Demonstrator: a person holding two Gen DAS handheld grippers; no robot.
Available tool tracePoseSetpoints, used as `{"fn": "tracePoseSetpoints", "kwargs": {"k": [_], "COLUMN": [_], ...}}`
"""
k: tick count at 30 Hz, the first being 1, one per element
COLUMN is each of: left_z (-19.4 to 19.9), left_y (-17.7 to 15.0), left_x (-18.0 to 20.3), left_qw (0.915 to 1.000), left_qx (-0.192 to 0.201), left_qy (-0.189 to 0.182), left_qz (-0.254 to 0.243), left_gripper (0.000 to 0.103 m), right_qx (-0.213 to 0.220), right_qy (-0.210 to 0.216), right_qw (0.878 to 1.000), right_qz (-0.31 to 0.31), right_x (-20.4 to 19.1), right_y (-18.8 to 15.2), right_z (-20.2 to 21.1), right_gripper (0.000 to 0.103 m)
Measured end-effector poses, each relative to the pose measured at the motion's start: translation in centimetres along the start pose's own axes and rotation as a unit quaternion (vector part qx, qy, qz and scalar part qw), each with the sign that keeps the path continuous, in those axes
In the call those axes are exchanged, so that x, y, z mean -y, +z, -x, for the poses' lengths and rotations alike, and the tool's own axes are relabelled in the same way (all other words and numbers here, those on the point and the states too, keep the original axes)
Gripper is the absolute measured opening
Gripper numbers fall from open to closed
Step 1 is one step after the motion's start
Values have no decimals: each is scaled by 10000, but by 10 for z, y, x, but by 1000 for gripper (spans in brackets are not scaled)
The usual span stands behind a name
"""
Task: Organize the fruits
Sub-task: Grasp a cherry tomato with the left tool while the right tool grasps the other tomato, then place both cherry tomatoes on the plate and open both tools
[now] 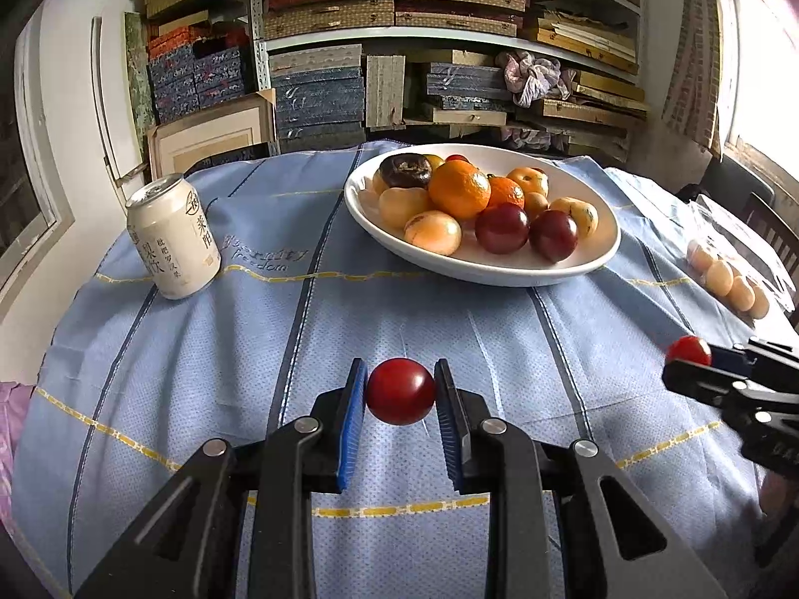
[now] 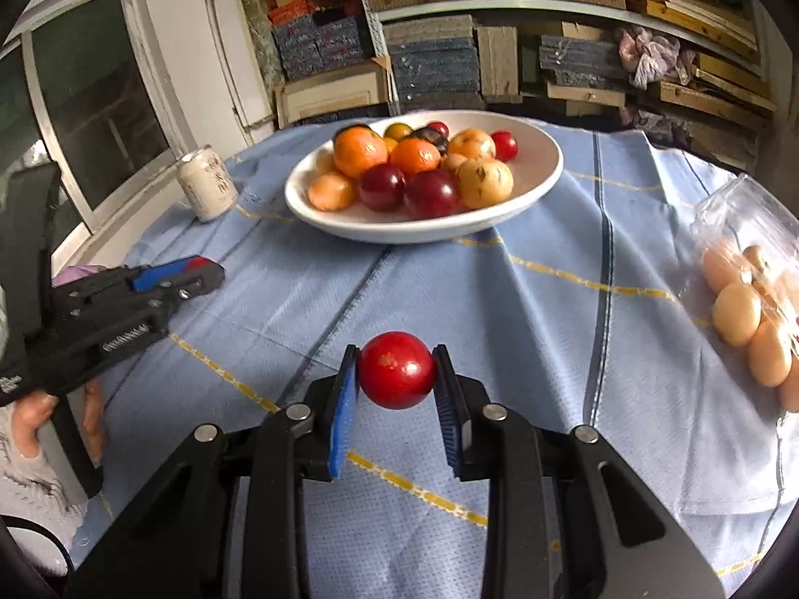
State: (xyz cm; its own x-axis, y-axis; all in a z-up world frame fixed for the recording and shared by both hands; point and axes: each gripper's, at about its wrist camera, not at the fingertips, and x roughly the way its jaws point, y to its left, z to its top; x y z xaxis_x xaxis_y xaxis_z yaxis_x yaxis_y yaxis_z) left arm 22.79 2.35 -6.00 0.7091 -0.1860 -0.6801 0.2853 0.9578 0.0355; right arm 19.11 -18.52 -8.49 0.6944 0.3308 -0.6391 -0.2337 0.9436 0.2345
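My left gripper [image 1: 400,394] is shut on a dark red plum [image 1: 400,390], held above the blue tablecloth. My right gripper [image 2: 395,374] is shut on a brighter red plum [image 2: 396,369], also lifted off the cloth. Each gripper shows in the other's view: the right gripper [image 1: 691,357] at the right edge with its red plum [image 1: 689,348], the left gripper [image 2: 199,272] at the left. Beyond both stands a white bowl [image 1: 589,262] [image 2: 544,164] heaped with oranges, dark red plums and yellow fruits.
A cream drink can [image 1: 172,237] [image 2: 207,184] stands left of the bowl. A clear plastic bag of pale round fruits [image 2: 749,309] [image 1: 729,279] lies at the right table edge. A person's hand [image 2: 35,414] grips the left tool. Shelves of boxes rise behind the table.
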Motion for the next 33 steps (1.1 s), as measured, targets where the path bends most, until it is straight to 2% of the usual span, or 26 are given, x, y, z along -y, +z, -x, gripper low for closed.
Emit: {"fn": "tracePoseSetpoints", "kwargs": {"k": [8, 11, 14, 16, 20, 27, 28, 29, 30, 31, 32, 33], "left_z": [3, 3, -4, -15, -47, -77, -79, -81, -82, -83, -84, -84], "left_y": [1, 20, 48, 69, 99, 114, 113, 112, 111, 110, 109, 108], "left_x": [6, 8, 13, 18, 23, 18, 18, 18, 17, 16, 15, 14], "left_qw": [9997, 9998, 9998, 9998, 10000, 9997, 9996, 9995, 9994, 9992, 9988, 9985], "left_qx": [99, 101, 75, 86, -19, -115, -140, -144, -139, -132, -123, -120], "left_qy": [204, 143, 105, 102, 2, -73, -64, -55, -58, -130, -200, -223], "left_qz": [-55, -61, -130, -156, -30, 204, 244, 283, 313, 360, 425, 486], "left_gripper": [27, 27, 27, 27, 27, 28, 32, 42, 50, 72, 78, 78], "right_qx": [221, 475, 775, 784, 653, 524, 509, 484, 489, 549, 595, 616], "right_qy": [145, 67, -179, -362, -515, -592, -587, -567, -512, -493, -493, -463], "right_qw": [9996, 9988, 9967, 9961, 9965, 9965, 9966, 9969, 9971, 9968, 9964, 9965], "right_qz": [-37, -35, 133, 183, 63, -265, -265, -261, -277, -312, -339, -338], "right_x": [-2, 0, 1, 3, 12, 36, 37, 38, 38, 39, 39, 39], "right_y": [7, 26, 62, 88, 114, 144, 145, 146, 146, 145, 144, 144], "right_z": [18, 34, 44, 30, -11, -65, -70, -73, -76, -75, -74, -72], "right_gripper": [29, 29, 29, 28, 28, 30, 40, 49, 63, 65, 65, 65]}}
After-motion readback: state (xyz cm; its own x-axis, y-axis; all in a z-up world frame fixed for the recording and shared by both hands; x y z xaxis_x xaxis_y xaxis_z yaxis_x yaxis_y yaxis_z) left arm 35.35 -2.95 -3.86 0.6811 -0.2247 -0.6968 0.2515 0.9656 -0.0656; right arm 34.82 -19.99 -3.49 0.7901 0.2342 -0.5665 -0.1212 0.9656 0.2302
